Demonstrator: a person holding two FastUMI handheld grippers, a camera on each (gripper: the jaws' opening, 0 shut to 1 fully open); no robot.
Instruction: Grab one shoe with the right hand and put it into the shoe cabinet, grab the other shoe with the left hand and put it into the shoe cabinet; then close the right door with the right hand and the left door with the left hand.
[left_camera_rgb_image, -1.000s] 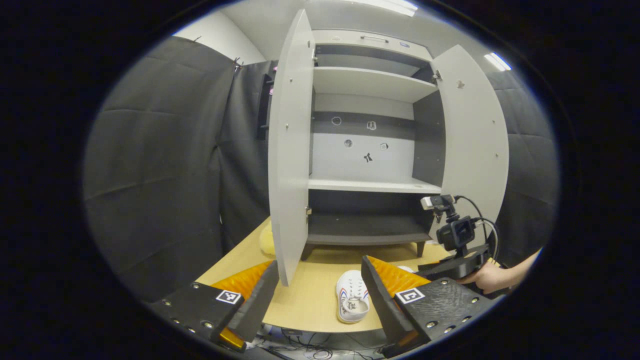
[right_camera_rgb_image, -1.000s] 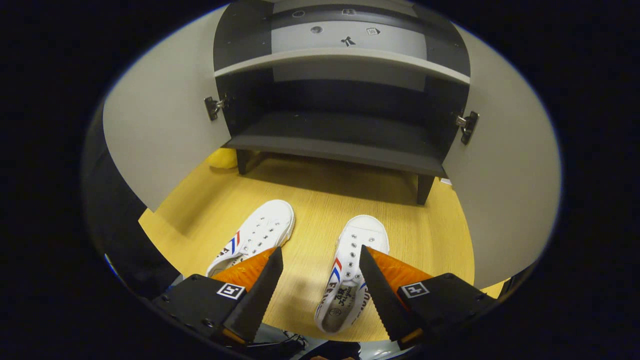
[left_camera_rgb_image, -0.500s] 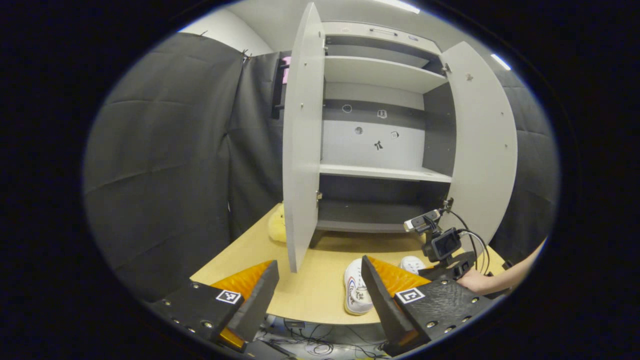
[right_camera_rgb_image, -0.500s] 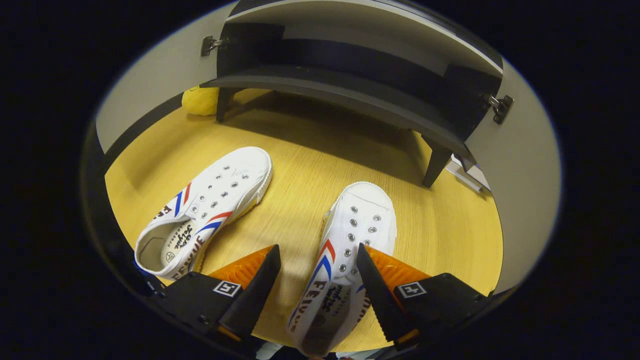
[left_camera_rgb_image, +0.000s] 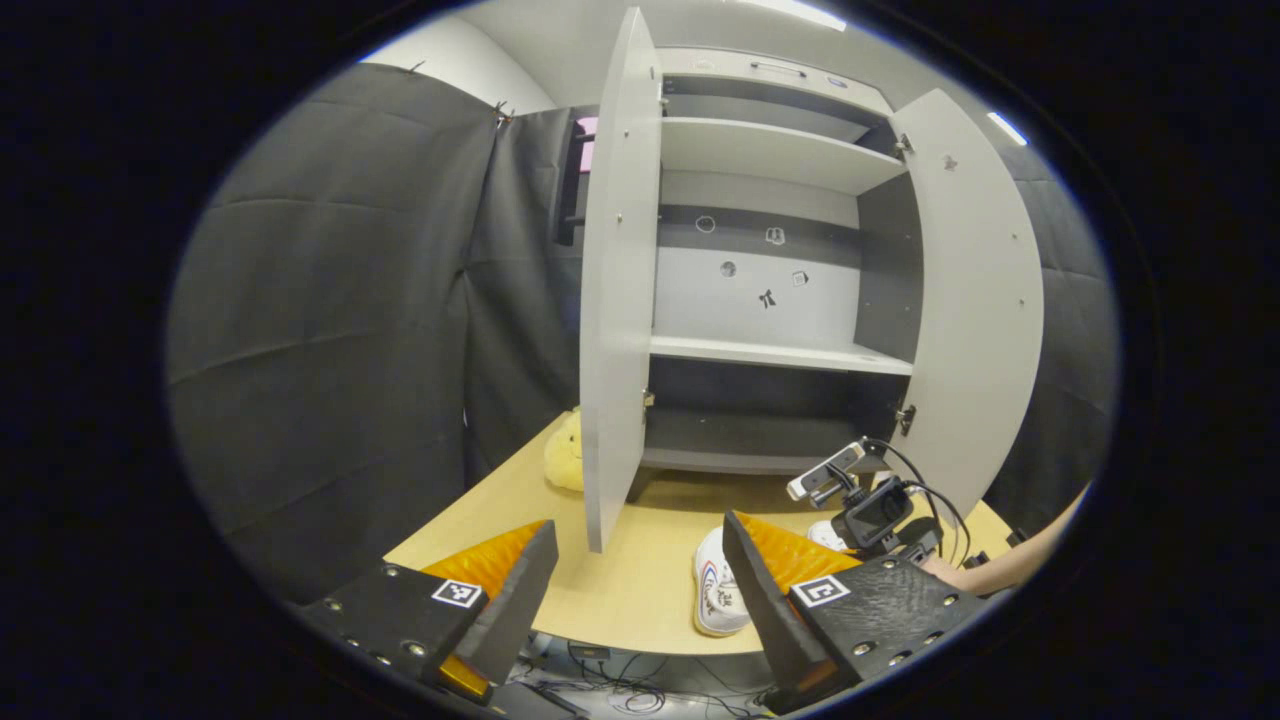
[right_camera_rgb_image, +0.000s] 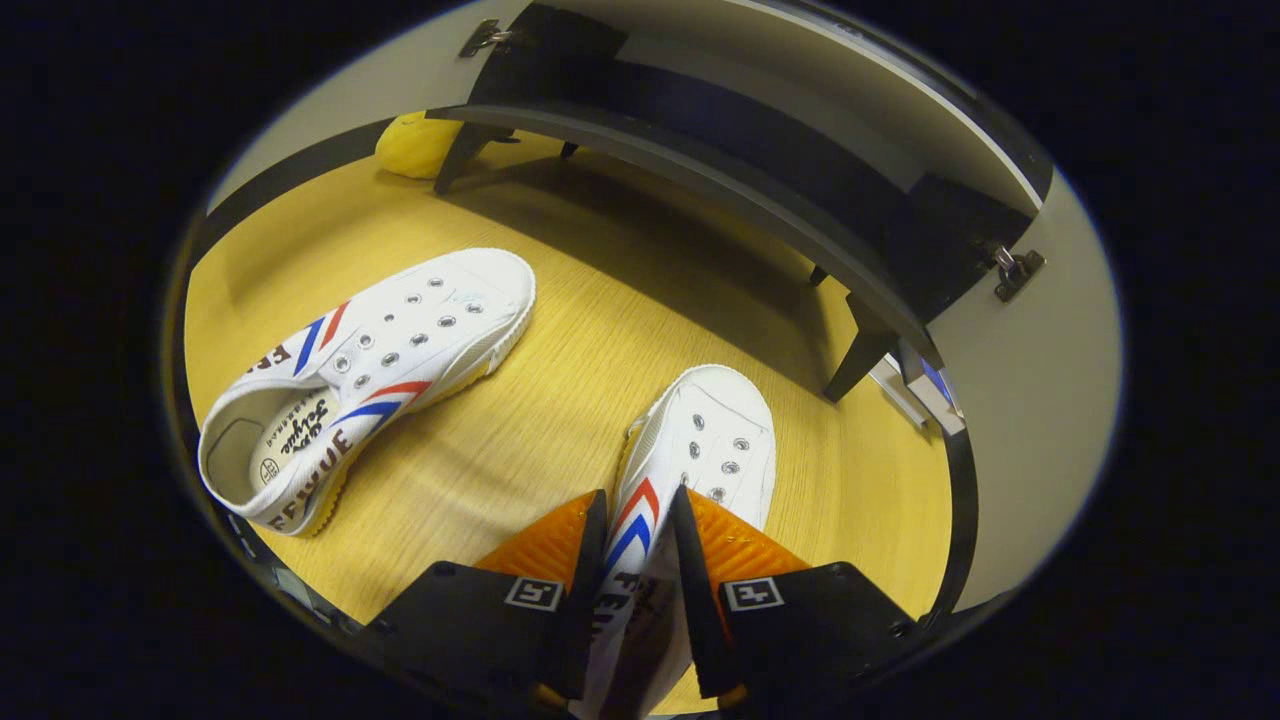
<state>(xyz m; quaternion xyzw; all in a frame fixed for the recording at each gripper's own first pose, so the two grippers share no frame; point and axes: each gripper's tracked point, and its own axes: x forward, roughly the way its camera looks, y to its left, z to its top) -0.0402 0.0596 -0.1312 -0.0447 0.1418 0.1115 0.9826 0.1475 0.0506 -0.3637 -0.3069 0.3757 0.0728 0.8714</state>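
Two white canvas shoes with red and blue stripes lie on the wooden table in front of the open shoe cabinet (left_camera_rgb_image: 760, 350). In the right gripper view, my right gripper (right_camera_rgb_image: 635, 525) is shut on the side of the right-hand shoe (right_camera_rgb_image: 720, 440) near its opening; the shoe rests on the table. The other shoe (right_camera_rgb_image: 390, 350) lies free to the left, toe toward the cabinet. In the left gripper view, my left gripper (left_camera_rgb_image: 640, 560) is open and held above the table's near edge, with that free shoe (left_camera_rgb_image: 715, 595) just beyond its right finger. The right gripper (left_camera_rgb_image: 870, 510) and a hand (left_camera_rgb_image: 1000, 570) are at the right.
Both cabinet doors stand wide open: the left door (left_camera_rgb_image: 615, 300) edge-on near my left gripper, the right door (left_camera_rgb_image: 985, 300) beyond the right gripper. The dark bottom shelf (right_camera_rgb_image: 700, 160) is bare. A yellow soft object (left_camera_rgb_image: 565, 455) lies by the cabinet's left leg. Cables hang under the table edge.
My right gripper has dropped onto the right-hand shoe and closed from open onto its side. The left gripper has stayed open, with its view shifting slightly.
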